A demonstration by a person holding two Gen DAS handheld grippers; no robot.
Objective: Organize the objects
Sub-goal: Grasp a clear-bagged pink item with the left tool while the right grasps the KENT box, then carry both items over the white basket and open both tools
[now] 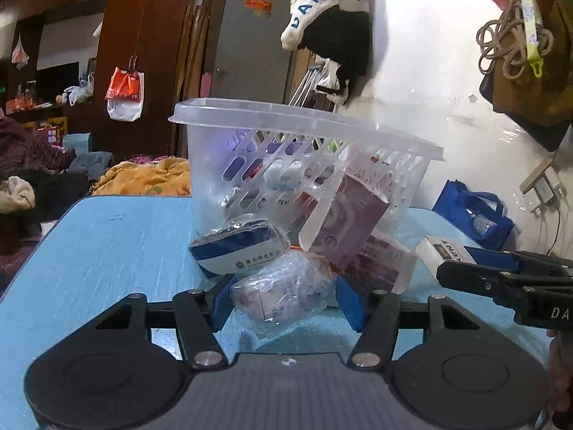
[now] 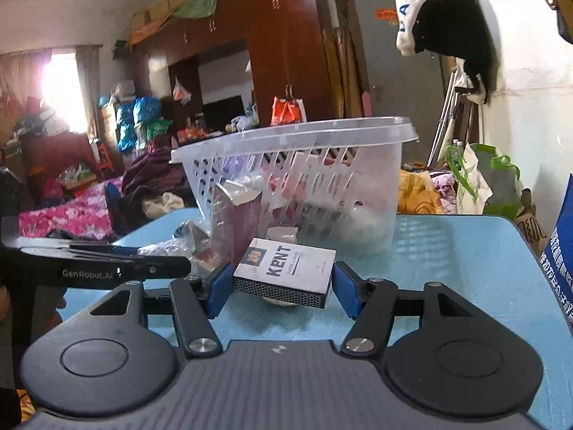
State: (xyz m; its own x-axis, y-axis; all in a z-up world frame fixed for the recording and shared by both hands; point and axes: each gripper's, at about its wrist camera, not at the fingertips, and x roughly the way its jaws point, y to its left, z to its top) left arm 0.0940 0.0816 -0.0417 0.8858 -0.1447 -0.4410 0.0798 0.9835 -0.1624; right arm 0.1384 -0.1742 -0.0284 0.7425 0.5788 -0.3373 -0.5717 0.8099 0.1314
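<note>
The left gripper (image 1: 284,301) clamps a clear-wrapped packet (image 1: 283,288); the right gripper (image 2: 279,286) clamps a KENT box (image 2: 286,268). At 12 o'clock beyond both, the tilted clear basket (image 1: 286,122) sits on the blue table (image 1: 89,251).

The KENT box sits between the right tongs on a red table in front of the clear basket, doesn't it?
Not quite: the table is light blue, not red, as the right wrist view shows. The KENT box does sit between the right tongs, in front of the clear basket.

Wardrobe (image 2: 283,43), hanging jacket (image 1: 333,10), door (image 1: 250,43)
</note>
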